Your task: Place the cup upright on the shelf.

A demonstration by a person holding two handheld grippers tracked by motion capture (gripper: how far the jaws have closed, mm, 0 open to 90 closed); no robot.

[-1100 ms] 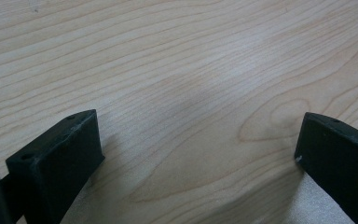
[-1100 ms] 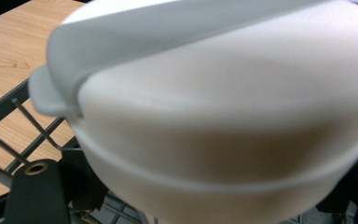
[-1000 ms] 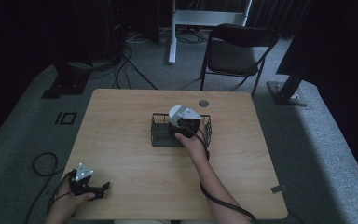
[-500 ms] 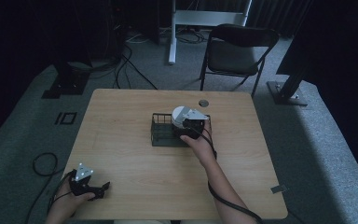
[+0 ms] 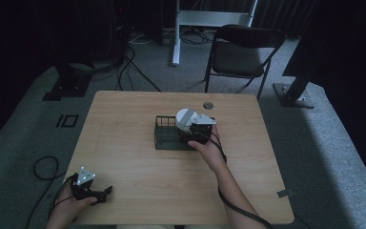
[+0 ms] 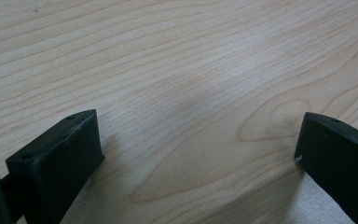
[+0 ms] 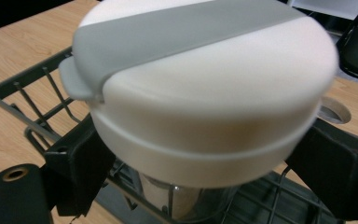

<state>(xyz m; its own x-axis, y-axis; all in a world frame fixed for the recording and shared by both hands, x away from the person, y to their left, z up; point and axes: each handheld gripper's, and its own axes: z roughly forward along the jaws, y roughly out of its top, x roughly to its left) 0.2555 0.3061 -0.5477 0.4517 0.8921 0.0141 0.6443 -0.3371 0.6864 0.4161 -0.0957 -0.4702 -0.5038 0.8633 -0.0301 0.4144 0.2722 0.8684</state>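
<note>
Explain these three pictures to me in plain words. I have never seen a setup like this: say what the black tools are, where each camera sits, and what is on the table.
A person sits at a wooden table with a hand-held two-jaw gripper in each hand; no robot arm is there. The high view looks down from above. The other two cameras ride on the grippers and look along their black jaws. The left gripper rests near the table's front left corner, jaws wide apart over bare wood. The right gripper holds a white container with a grey-striped lid, one jaw on each side, over a dark wire basket at the table's middle. A folding chair stands beyond the table.
</note>
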